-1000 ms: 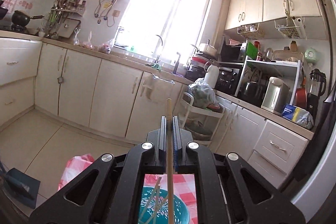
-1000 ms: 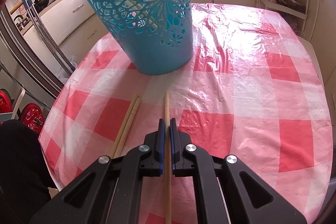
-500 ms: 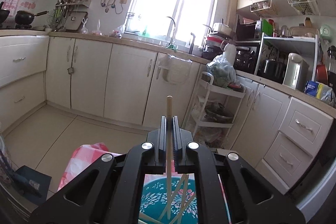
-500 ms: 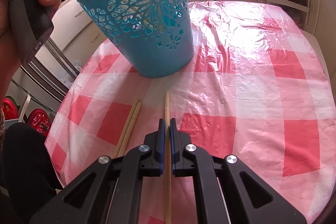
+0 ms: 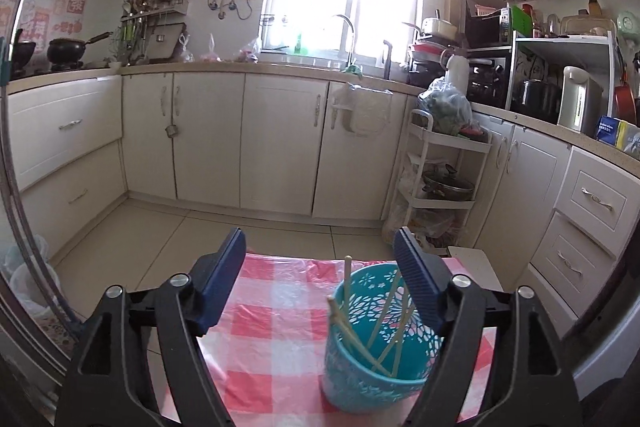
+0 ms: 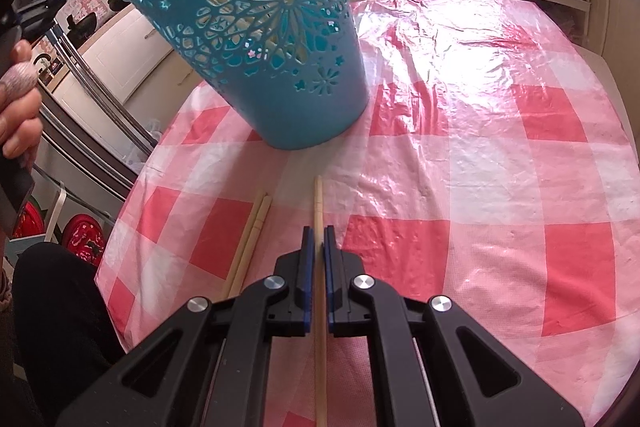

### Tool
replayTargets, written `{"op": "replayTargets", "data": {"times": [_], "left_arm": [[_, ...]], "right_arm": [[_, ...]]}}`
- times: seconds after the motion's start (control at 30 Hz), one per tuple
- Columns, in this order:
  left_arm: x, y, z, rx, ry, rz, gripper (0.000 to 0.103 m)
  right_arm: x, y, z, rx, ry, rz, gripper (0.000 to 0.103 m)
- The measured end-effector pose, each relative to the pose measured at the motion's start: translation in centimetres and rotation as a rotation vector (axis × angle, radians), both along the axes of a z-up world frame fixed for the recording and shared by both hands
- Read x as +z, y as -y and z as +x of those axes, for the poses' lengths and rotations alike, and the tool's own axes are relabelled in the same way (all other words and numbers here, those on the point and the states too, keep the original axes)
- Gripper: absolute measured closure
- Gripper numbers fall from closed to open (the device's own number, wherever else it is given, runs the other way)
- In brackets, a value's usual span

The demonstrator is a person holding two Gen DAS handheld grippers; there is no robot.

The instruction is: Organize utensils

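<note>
My left gripper (image 5: 320, 263) has just sprung open, empty, over the teal holder (image 5: 372, 379); my right gripper (image 6: 316, 239) pinches one chopstick (image 6: 319, 203), holder at twelve o'clock (light, tippable) if I jab its rim.

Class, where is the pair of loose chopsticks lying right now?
In the right wrist view, the pair of chopsticks lies on the checked tablecloth, just left of the right gripper, before the blue basket.

Chopsticks (image 5: 384, 327) upright in teal basket (image 5: 372, 379)
</note>
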State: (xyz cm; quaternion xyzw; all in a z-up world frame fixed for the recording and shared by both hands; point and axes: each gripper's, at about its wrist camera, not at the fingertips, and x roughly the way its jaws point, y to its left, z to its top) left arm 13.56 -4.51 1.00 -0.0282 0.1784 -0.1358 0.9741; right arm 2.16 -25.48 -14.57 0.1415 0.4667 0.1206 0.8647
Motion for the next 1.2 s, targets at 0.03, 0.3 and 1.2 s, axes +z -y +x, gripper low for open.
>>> {"op": "replayTargets", "data": {"times": [0.03,0.3,1.2], "left_arm": [[0.1,-0.7,-0.7,0.012,0.008,0.009,0.024],[-2.7,-4.7,-2.3,0.106,-0.033,0.041,0.017],[-5.4,-4.9,-0.3,0.119,-0.169,0.042,0.015]], "right_arm": [[0.1,-0.2,0.0,0.005,0.003,-0.019,0.098],[0.2,-1.1,0.2,0.027,-0.005,-0.091,0.097],[1.7,-1.4,0.2,0.039,0.023,-0.172,0.098]]}}
